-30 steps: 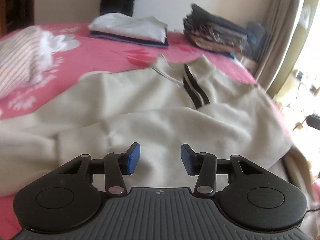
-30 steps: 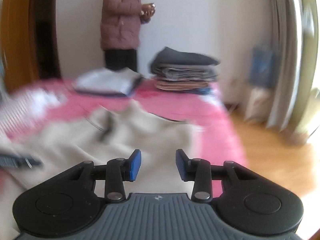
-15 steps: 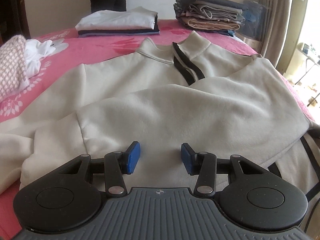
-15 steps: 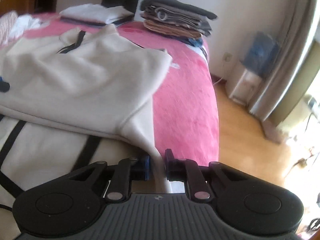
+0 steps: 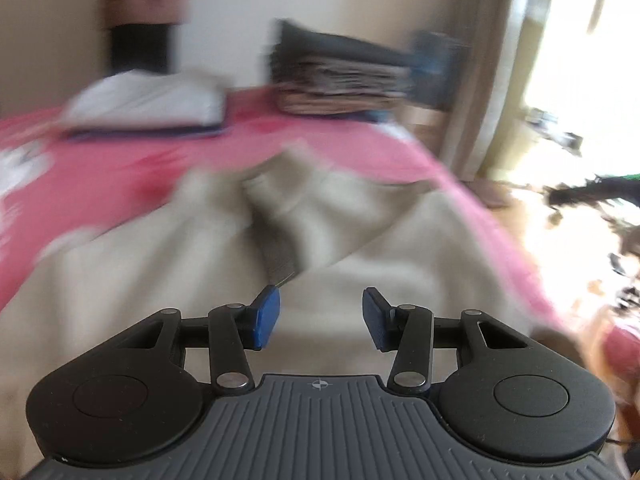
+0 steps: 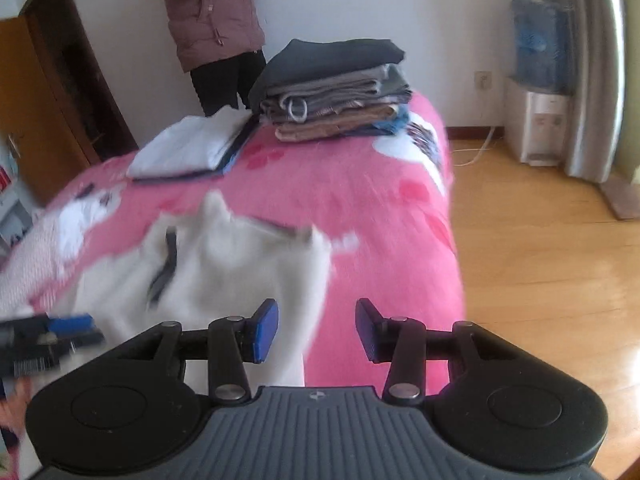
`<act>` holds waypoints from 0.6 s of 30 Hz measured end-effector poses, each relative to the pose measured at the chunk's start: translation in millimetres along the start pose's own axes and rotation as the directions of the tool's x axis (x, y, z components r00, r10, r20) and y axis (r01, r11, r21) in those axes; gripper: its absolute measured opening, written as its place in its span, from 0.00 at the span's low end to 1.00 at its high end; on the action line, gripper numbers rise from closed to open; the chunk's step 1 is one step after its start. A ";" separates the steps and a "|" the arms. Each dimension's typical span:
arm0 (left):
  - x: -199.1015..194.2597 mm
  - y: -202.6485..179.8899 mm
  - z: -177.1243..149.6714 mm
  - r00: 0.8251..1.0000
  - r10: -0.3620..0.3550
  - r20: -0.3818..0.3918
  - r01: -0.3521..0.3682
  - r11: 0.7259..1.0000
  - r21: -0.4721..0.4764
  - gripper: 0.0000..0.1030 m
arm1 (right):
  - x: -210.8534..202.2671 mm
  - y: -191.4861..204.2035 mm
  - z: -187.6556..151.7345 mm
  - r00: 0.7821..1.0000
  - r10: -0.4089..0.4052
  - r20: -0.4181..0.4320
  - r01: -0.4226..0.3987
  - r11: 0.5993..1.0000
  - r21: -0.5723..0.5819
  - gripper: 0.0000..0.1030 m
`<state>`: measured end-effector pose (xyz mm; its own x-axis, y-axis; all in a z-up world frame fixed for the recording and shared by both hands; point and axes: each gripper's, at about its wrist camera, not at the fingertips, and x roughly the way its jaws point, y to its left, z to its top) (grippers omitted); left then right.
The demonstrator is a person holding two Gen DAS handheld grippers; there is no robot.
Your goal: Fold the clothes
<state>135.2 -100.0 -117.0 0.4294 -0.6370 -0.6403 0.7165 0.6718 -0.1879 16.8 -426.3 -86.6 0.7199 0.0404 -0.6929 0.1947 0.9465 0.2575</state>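
A cream sweater (image 5: 192, 280) with a dark zip lies on the pink bed cover (image 5: 120, 168); the left wrist view is blurred by motion. My left gripper (image 5: 320, 320) hovers over the sweater's chest, open, with nothing between its blue pads. In the right wrist view the sweater (image 6: 224, 264) lies rumpled at the left, near the bed's right edge. My right gripper (image 6: 317, 330) is above that edge with its jaws opening. A strip of the sweater shows below the gap by the left pad, but neither pad presses it. The left gripper (image 6: 60, 332) shows at the left edge.
A tall stack of dark folded clothes (image 6: 332, 92) and a flat white folded pile (image 6: 192, 148) sit at the bed's far end. A person in a puffy jacket (image 6: 216, 12) stands behind them. Wooden floor (image 6: 540, 260), a water dispenser (image 6: 536, 120) and a wardrobe (image 6: 48, 100) surround the bed.
Half a second ago my right gripper was shut on the sweater's hem; now it has let go and its jaws stand apart. Both views have swung and the sweater has bunched up.
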 end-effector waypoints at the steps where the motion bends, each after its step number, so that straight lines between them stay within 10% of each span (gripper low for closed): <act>1: 16.2 -3.5 9.7 0.999 -0.035 -0.010 0.035 0.999 0.019 0.46 | 18.0 0.3 14.7 0.999 0.018 -0.038 -0.018 1.000 -0.004 0.44; 6: 98.0 -12.3 37.5 0.992 -0.101 -0.072 0.103 0.994 0.024 0.46 | 98.5 -15.9 64.1 0.965 0.104 -0.240 -0.071 0.987 0.141 0.44; 13: 130.2 -14.9 28.6 0.987 -0.146 -0.067 0.145 0.989 -0.017 0.44 | 135.3 -11.2 83.2 0.946 0.098 -0.310 -0.050 0.986 0.157 0.42; 18: 128.8 -21.0 24.9 0.986 -0.166 -0.029 0.166 0.986 0.013 0.12 | 156.6 1.6 87.5 0.925 0.022 -0.379 -0.001 0.998 0.057 0.35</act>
<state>189.1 -205.6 -177.0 0.2884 -0.7280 -0.6220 0.7847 0.5519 -0.2821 188.2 -446.5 -135.8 0.4181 0.1799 -0.8904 0.2316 0.9267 0.2960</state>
